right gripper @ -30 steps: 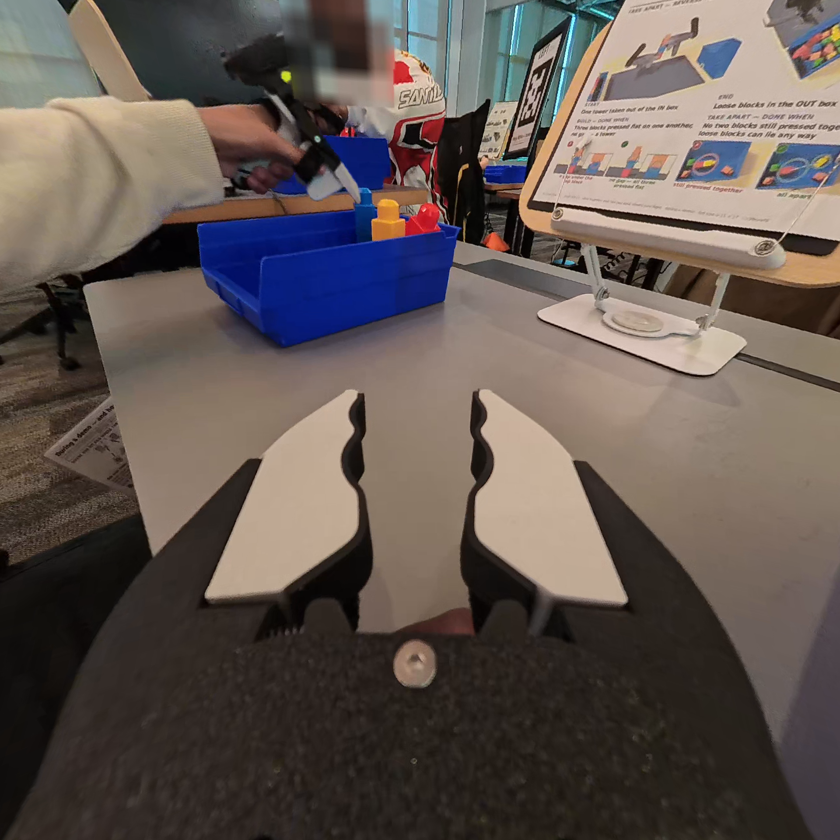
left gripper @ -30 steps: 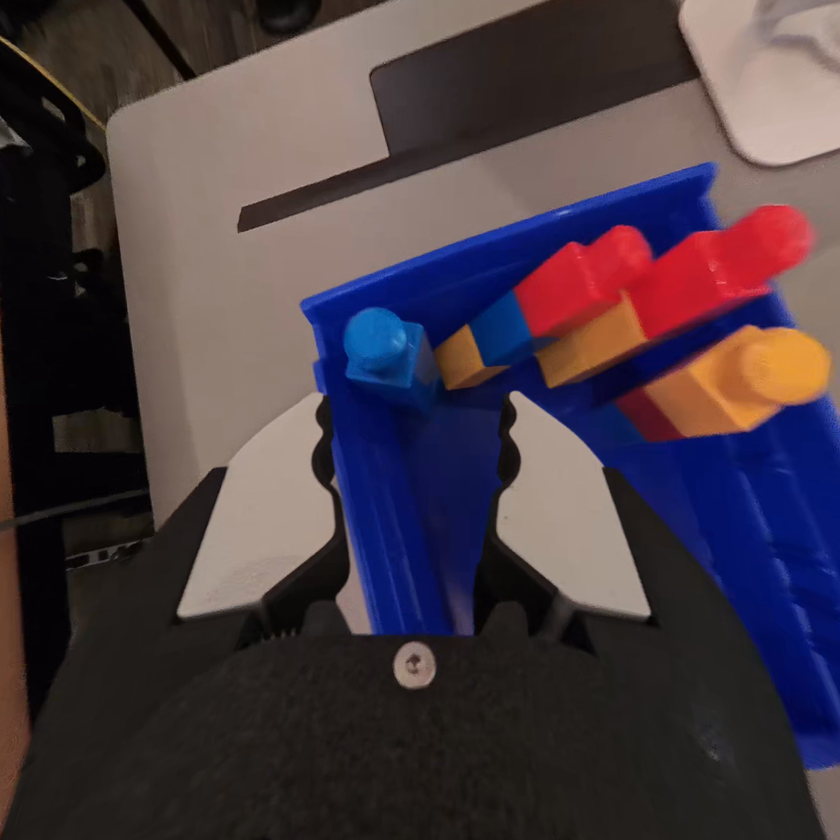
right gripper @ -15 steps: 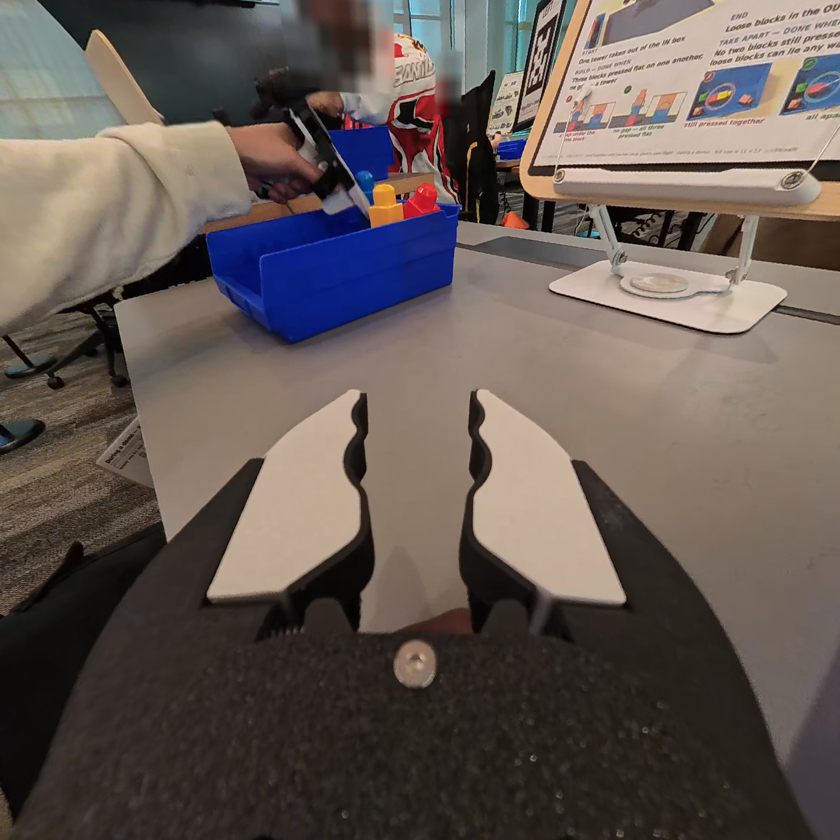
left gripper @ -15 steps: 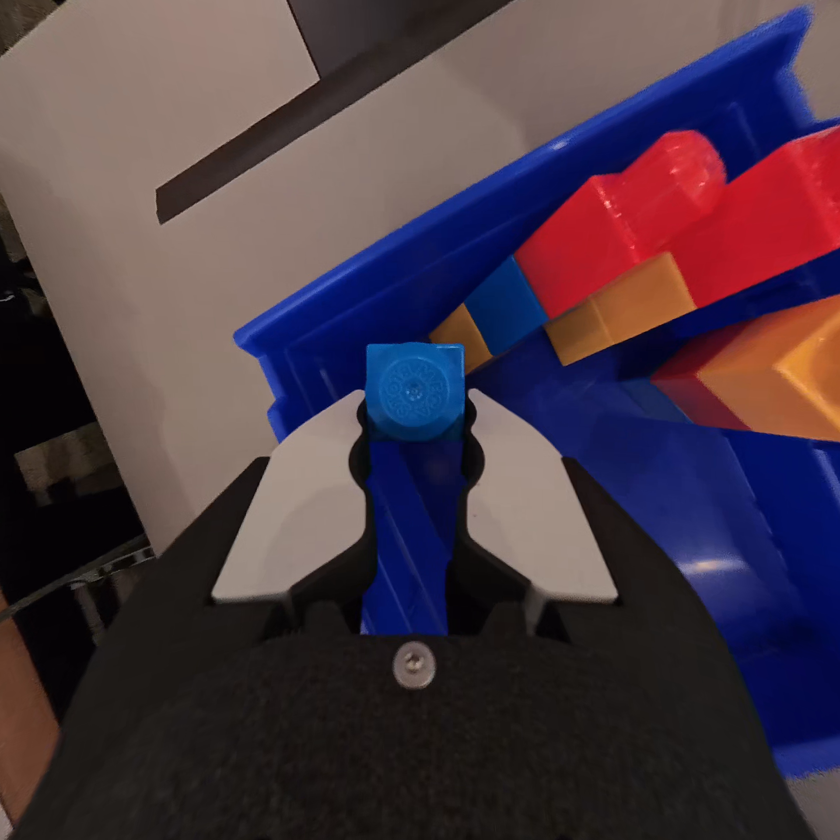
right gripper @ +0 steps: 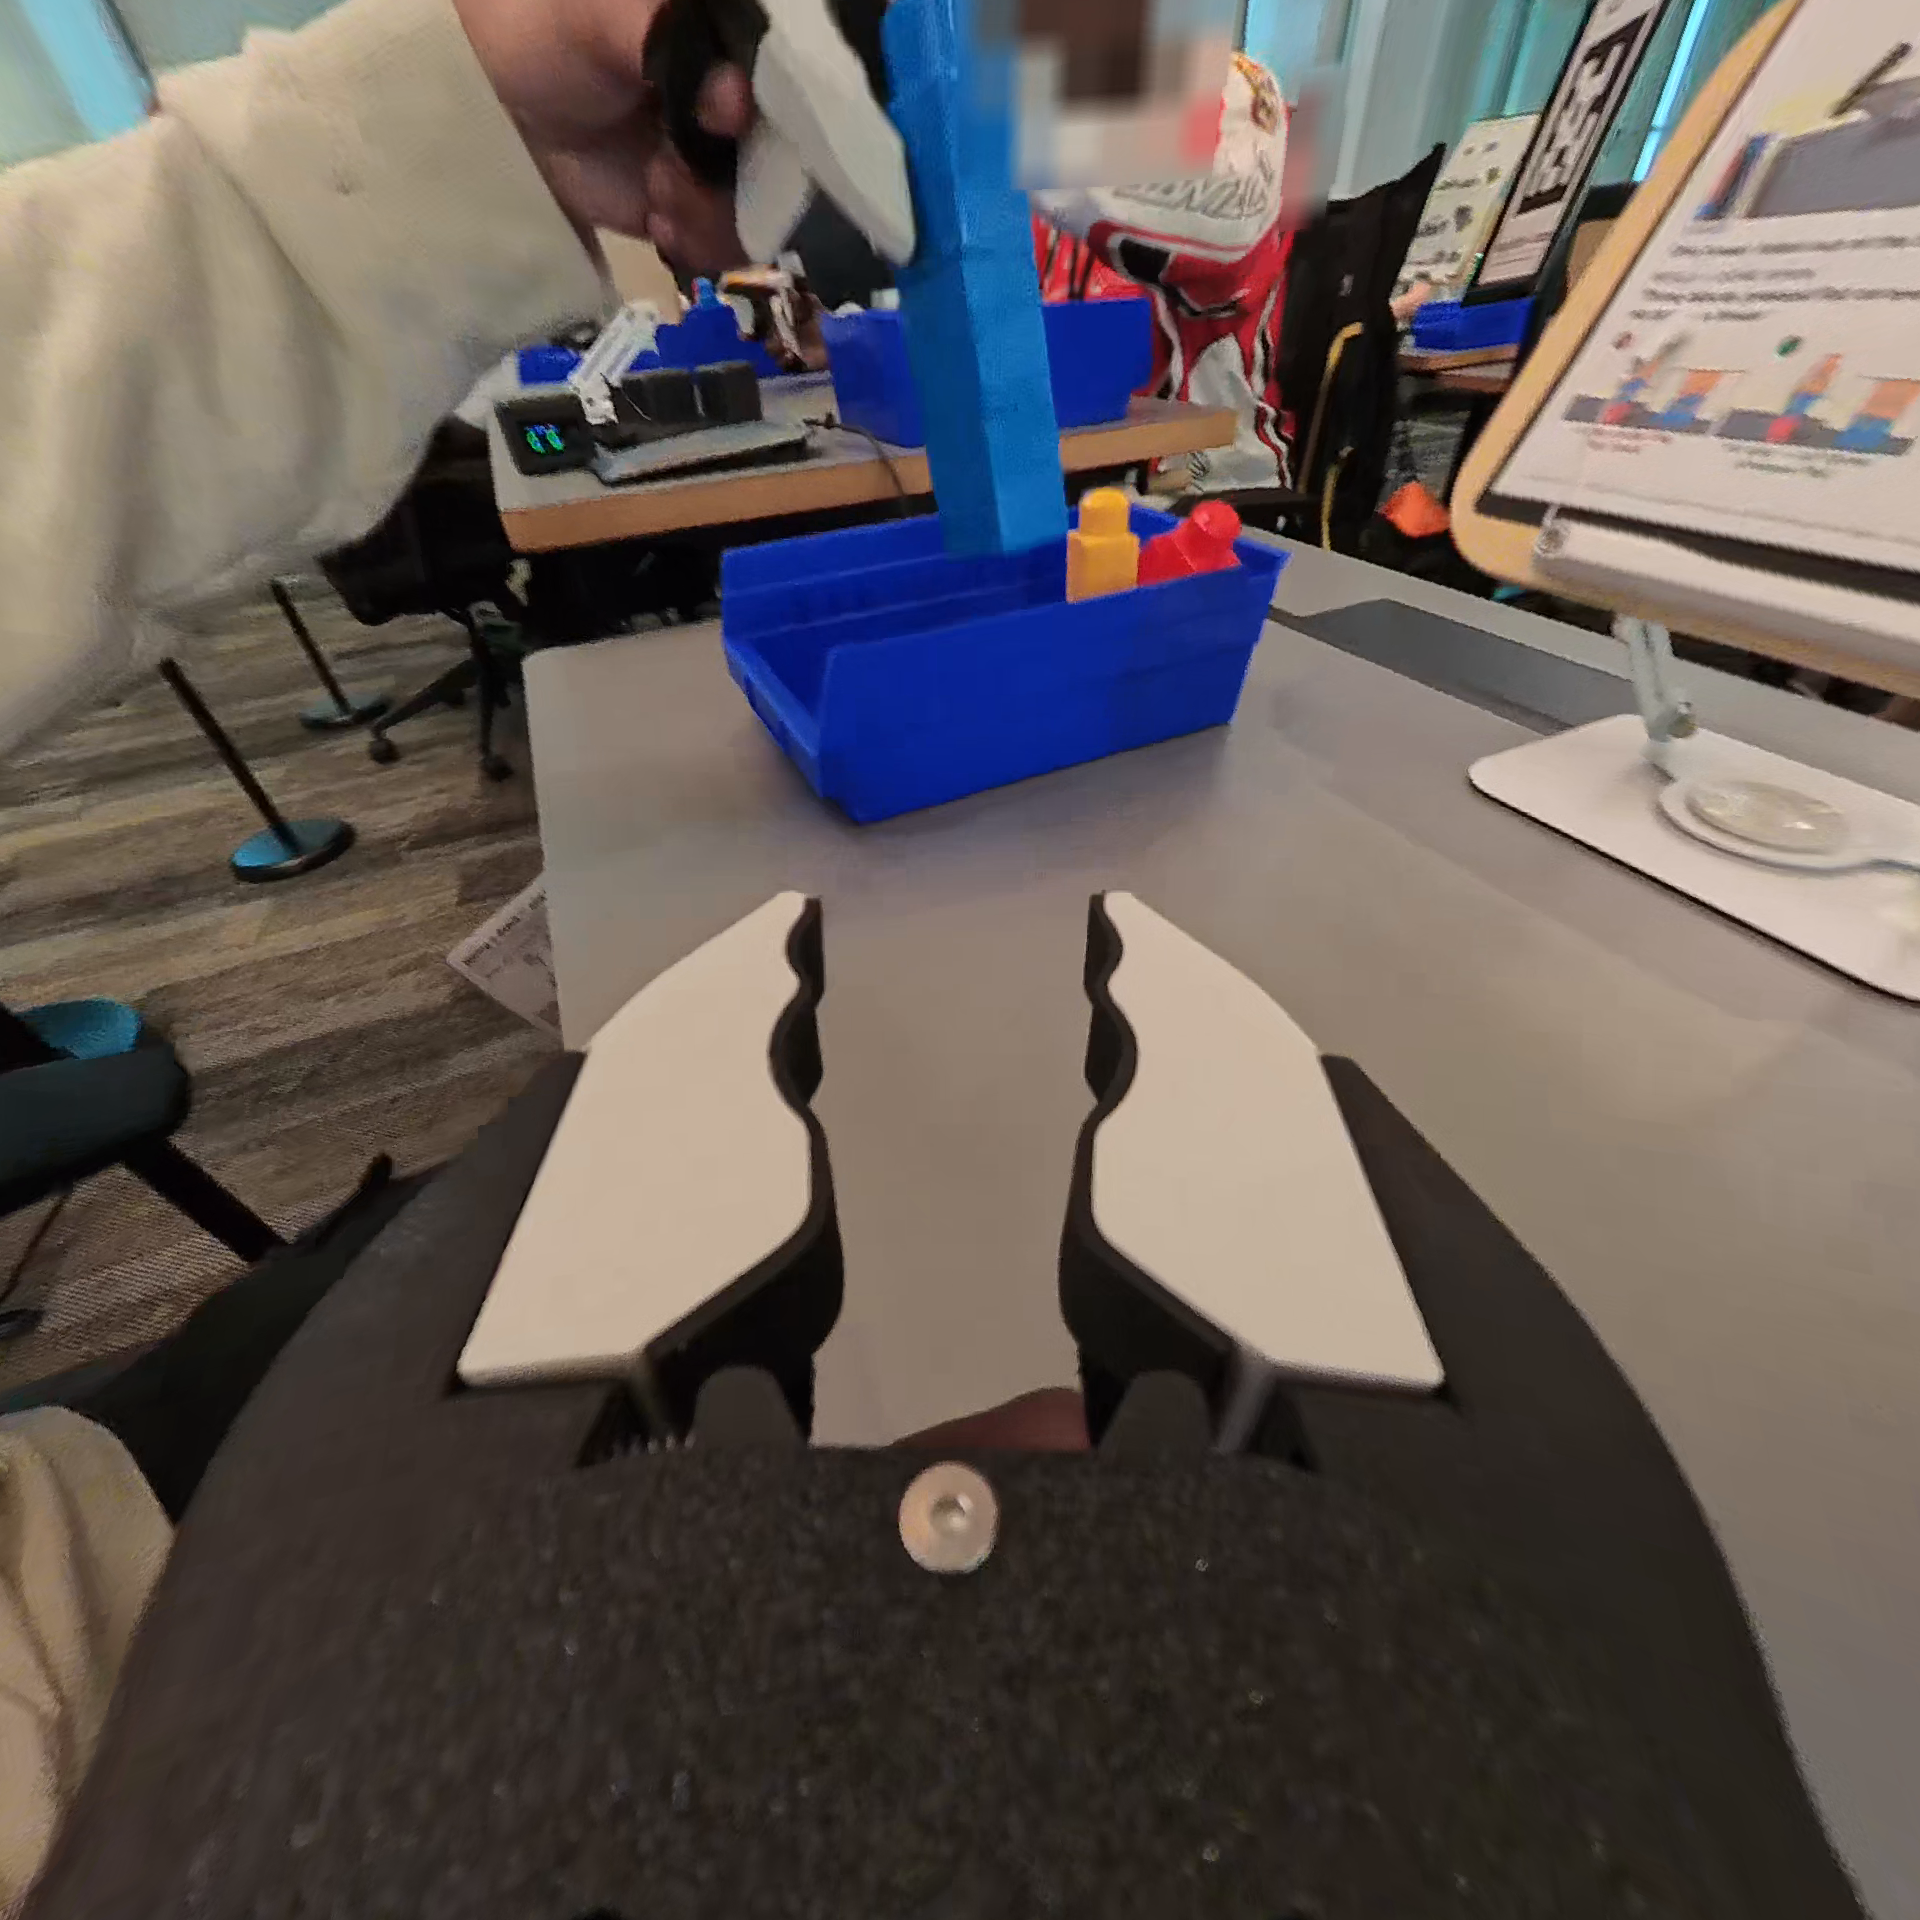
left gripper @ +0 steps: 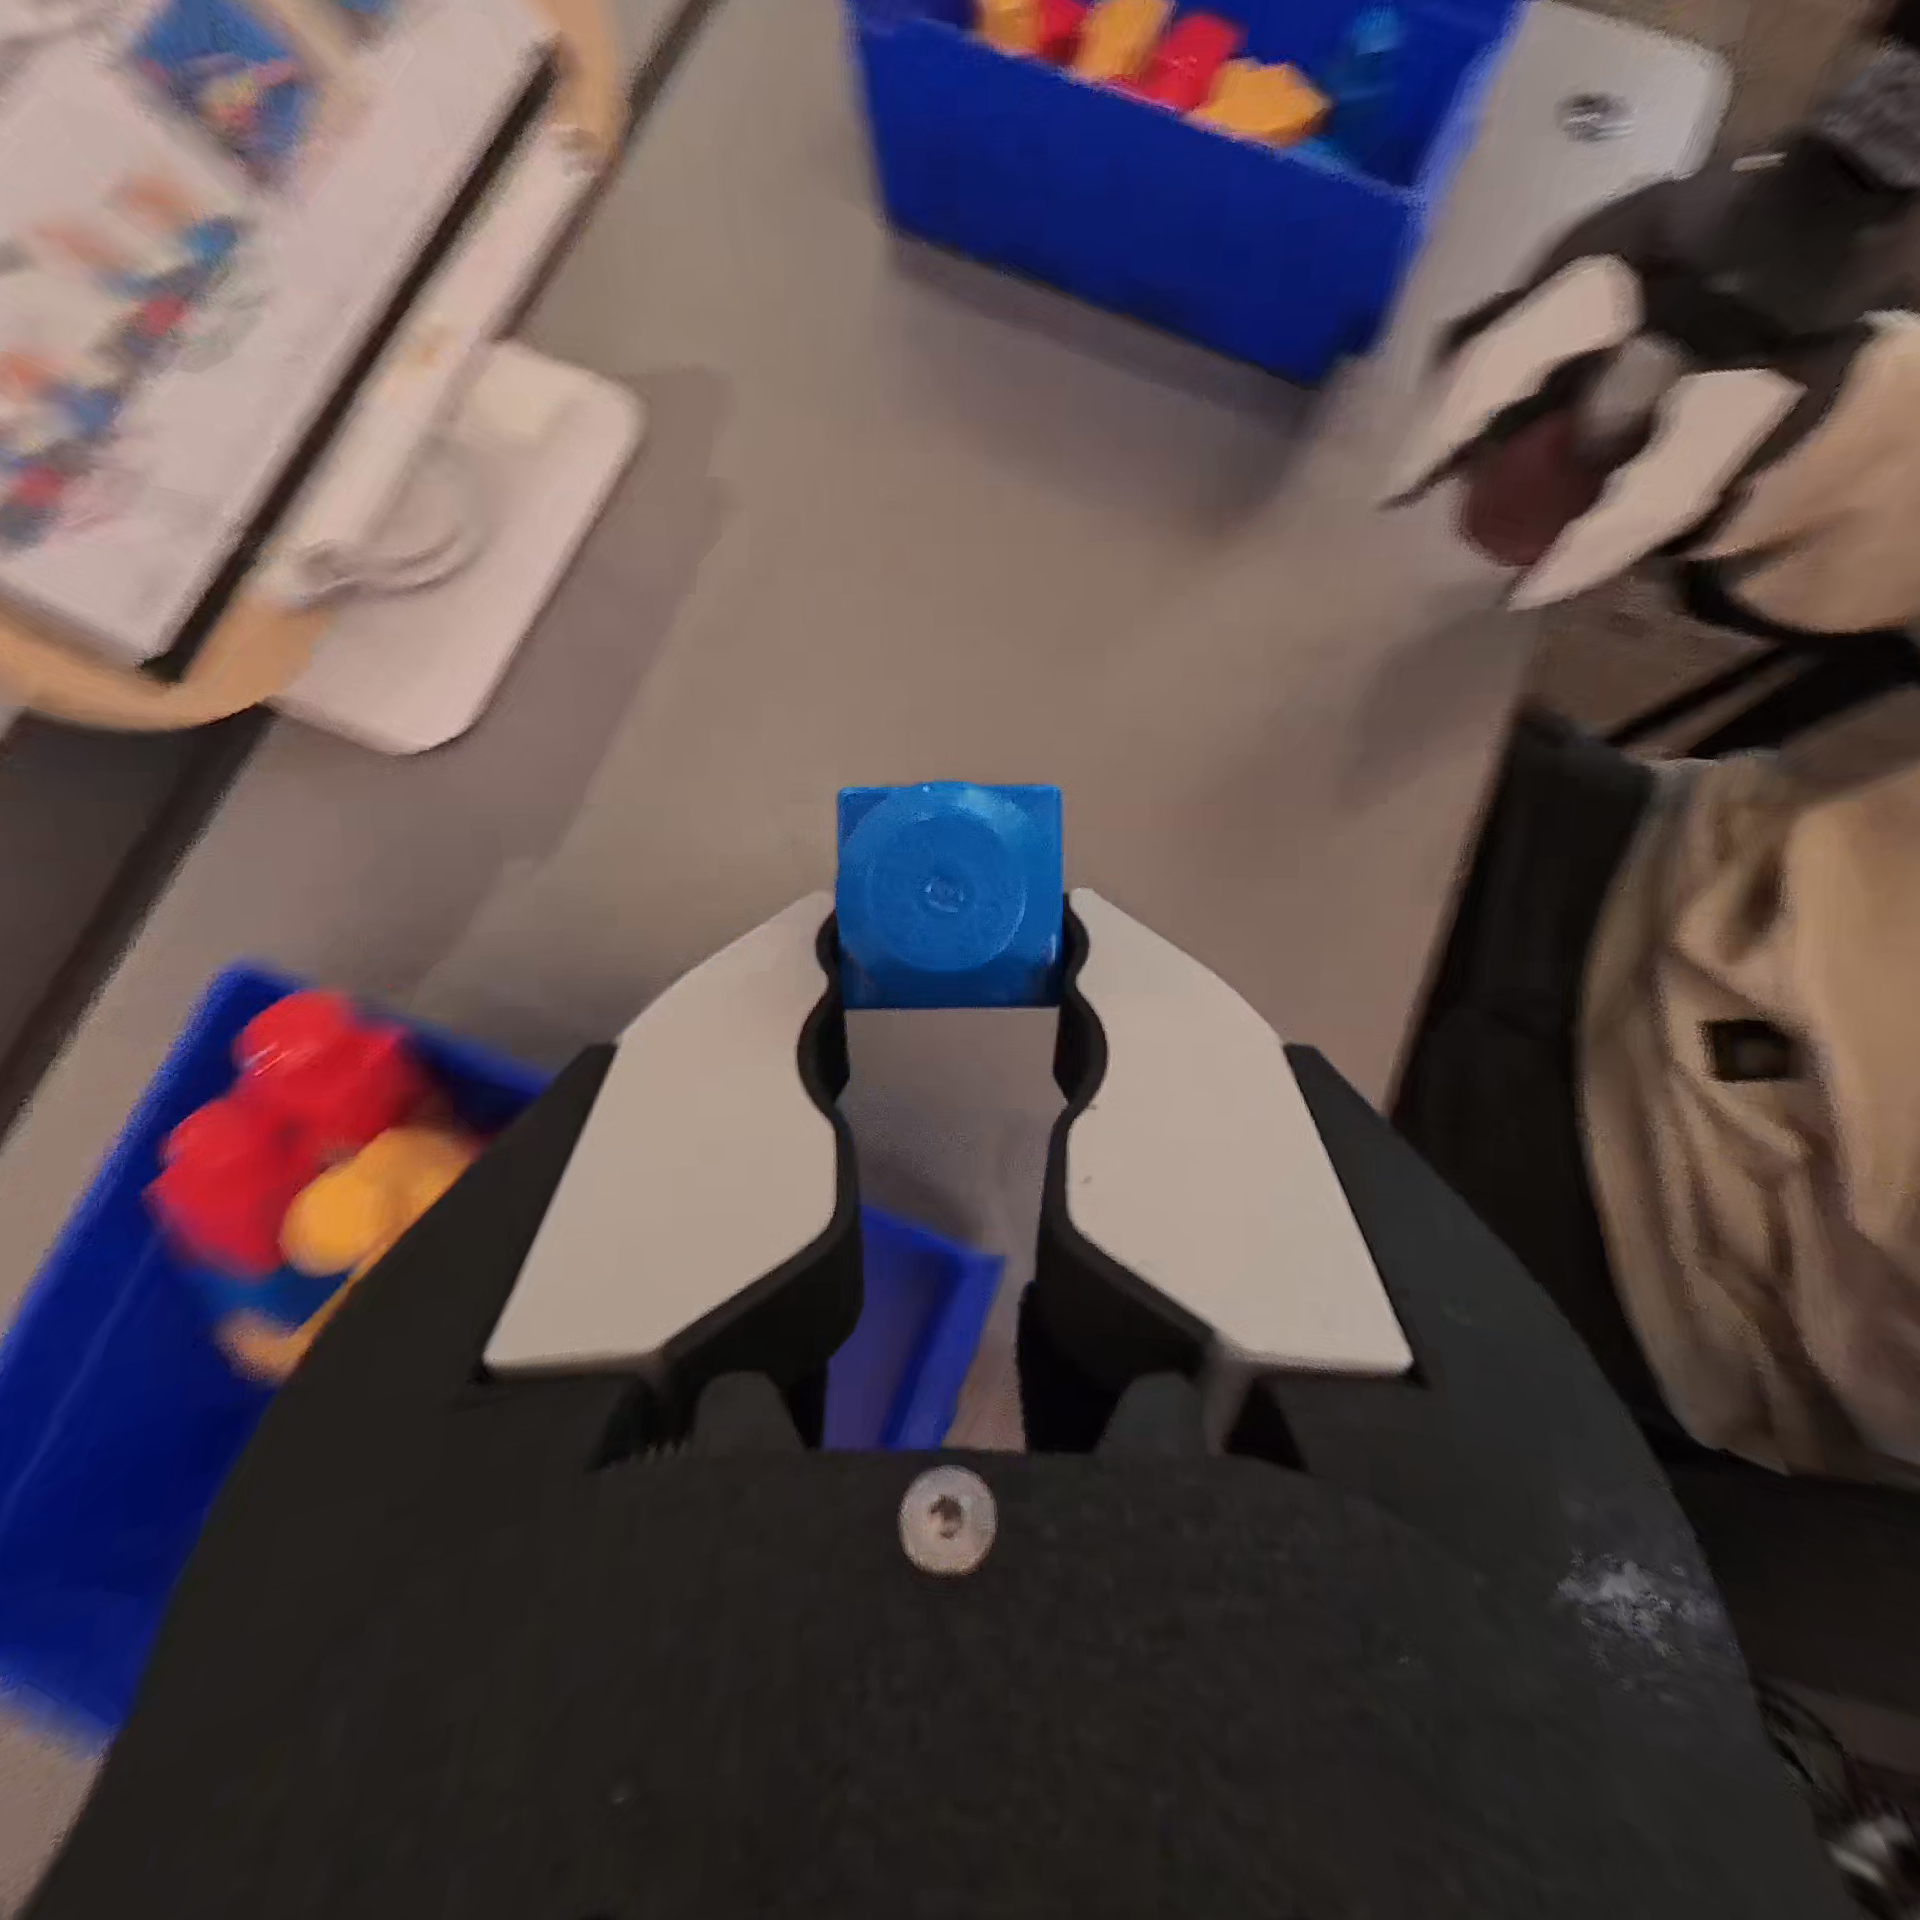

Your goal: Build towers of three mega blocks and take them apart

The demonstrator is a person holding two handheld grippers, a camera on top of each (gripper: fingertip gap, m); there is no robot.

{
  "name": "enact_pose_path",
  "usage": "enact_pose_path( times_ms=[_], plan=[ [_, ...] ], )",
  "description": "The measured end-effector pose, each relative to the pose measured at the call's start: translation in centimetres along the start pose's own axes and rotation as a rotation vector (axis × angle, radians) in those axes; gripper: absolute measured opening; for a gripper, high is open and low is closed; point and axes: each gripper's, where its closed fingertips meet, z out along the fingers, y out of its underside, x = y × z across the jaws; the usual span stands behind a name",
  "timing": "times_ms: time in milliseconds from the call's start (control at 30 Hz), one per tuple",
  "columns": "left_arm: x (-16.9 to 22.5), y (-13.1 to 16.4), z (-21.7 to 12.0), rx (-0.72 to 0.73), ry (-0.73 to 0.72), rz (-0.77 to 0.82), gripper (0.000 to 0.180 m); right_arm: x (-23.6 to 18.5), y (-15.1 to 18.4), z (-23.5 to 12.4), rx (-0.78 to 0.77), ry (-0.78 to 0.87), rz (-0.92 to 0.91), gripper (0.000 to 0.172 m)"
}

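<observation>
Left gripper point(left gripper: 948, 940): fingers clamped on both sides of the top block of an all-blue tower point(right gripper: 977, 343). Half a second ago I had it seated in the near bin point(right gripper: 997, 665); now I hold it clear above the grey table point(right gripper: 1351, 935), so take-apart can likely start. Right gripper point(right gripper: 951, 935): wide apart, nothing between the fingers, low over the table. Tower: hard moulded plastic, square bodies, round top stud. Bin: glossy blue, ribbed walls, yellow point(right gripper: 1101, 545) and red point(right gripper: 1195, 551) blocks remaining. Far bin point(left gripper: 1132, 197): mixed blocks.
</observation>
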Motion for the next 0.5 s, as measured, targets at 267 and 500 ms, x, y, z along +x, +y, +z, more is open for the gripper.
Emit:
enact_pose_path(
  times_ms=[267, 500],
  plan=[
    [11.6, -3.0, 8.1, -0.061, 0.262, 0.146, 0.036, -2.0, -1.7, 3.3, 0.030, -0.107, -0.007, 0.064],
    [15.2, -3.4, 11.8, -0.061, 0.379, 0.180, 0.036, -1.9, -0.2, 3.2, -0.003, -0.135, -0.003, 0.041]
  ],
)
